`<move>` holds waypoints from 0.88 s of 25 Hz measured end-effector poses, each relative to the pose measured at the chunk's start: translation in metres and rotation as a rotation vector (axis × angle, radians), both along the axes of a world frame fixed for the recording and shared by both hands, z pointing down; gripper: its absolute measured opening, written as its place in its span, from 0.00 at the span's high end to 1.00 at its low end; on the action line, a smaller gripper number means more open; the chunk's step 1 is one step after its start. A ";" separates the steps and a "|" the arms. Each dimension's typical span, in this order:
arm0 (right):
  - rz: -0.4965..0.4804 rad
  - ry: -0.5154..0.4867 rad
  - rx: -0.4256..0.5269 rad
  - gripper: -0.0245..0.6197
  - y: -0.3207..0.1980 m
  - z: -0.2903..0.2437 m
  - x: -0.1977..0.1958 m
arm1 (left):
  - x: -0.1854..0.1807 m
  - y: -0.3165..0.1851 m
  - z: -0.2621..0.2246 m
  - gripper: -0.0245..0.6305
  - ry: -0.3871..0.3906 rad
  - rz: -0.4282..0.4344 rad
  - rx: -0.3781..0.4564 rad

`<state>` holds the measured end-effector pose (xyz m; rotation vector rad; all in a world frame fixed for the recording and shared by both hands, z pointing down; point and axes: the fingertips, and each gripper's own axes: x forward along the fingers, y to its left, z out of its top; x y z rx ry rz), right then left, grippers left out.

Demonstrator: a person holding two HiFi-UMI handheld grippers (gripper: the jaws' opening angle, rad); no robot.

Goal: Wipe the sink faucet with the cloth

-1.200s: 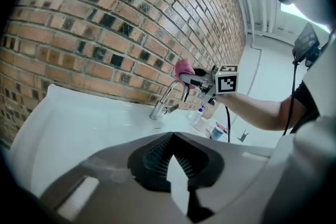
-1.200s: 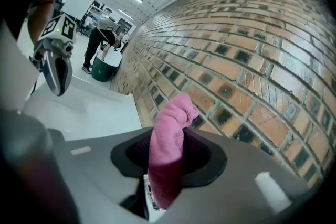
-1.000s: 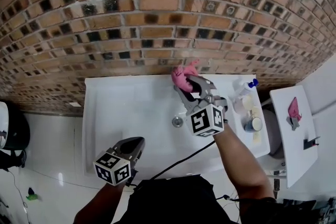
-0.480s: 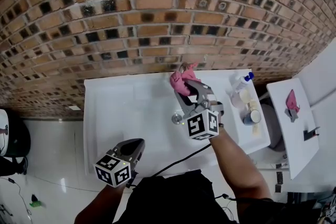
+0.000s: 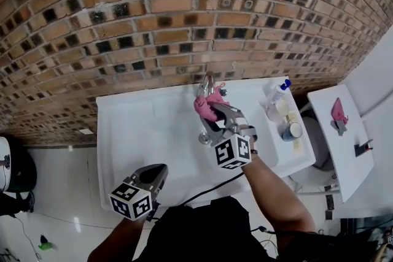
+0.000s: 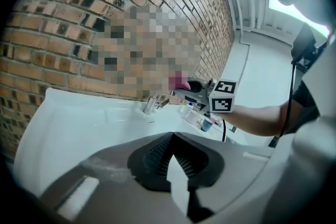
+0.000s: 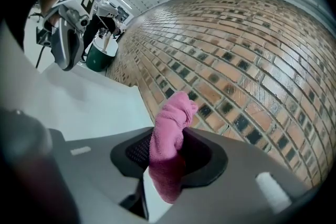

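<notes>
**Right gripper** (image 5: 210,112): at the centre of the head view, over the white sink counter (image 5: 135,126), pointing toward the red brick wall (image 5: 184,21). Its fingers (image 7: 134,152) are clenched on a pink terry cloth (image 5: 204,104). The right gripper view shows the cloth bunched between them and standing out past their tips.

**Cloth and faucet:** the cloth lies at the upper middle of the counter, directly below the chrome sink faucet (image 5: 209,80) in the frame. The faucet rises at the counter's wall edge. Cloth and faucet appear to meet, but actual contact cannot be confirmed.

**Left gripper** (image 5: 161,170): at the lower left of the head view, by the near edge of the counter and well apart from the faucet. Its fingers (image 6: 152,157) are closed together with nothing between them, as the left gripper view shows. That view looks across the basin toward the faucet and the right gripper.

**Other items:** a white bottle with a blue cap (image 5: 279,90) and some small containers (image 5: 291,130) stand at the right end of the counter.
</notes>
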<state>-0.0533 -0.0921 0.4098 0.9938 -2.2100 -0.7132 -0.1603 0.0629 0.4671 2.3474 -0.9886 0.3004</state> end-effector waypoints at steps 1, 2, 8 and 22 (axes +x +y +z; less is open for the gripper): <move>0.003 -0.005 -0.006 0.76 0.001 0.002 0.000 | -0.001 0.000 0.001 0.95 0.000 -0.003 -0.003; 0.005 -0.008 -0.014 0.76 0.002 0.004 0.000 | -0.002 0.000 0.001 0.95 0.002 -0.005 -0.005; 0.008 -0.082 -0.107 0.76 0.009 0.019 0.004 | -0.002 -0.006 0.002 0.95 0.001 -0.011 -0.008; 0.036 -1.008 -0.956 0.75 -0.009 0.114 0.011 | -0.006 -0.025 0.019 0.95 -0.035 -0.073 -0.076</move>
